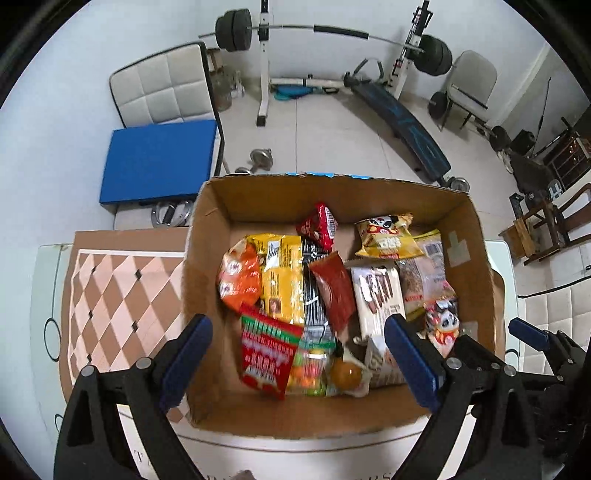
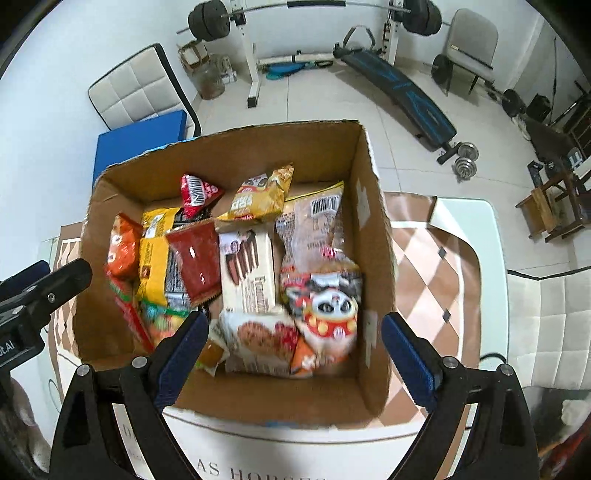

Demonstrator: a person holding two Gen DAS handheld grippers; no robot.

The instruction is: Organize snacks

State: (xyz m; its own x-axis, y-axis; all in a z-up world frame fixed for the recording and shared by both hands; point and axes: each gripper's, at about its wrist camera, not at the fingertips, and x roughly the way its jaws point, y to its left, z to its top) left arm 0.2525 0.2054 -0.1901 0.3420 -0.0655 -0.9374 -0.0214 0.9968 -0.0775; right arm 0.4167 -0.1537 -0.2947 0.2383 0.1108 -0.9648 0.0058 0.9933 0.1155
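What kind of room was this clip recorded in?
Most likely a home gym or spare room used as one: a barbell on a white rack, a sit-up bench and dumbbells on the tiled floor, behind the table with the snack box.

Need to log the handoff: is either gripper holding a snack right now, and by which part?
Nothing is held. The left gripper and right gripper both hang open above the cardboard box, with no packet between their fingers.
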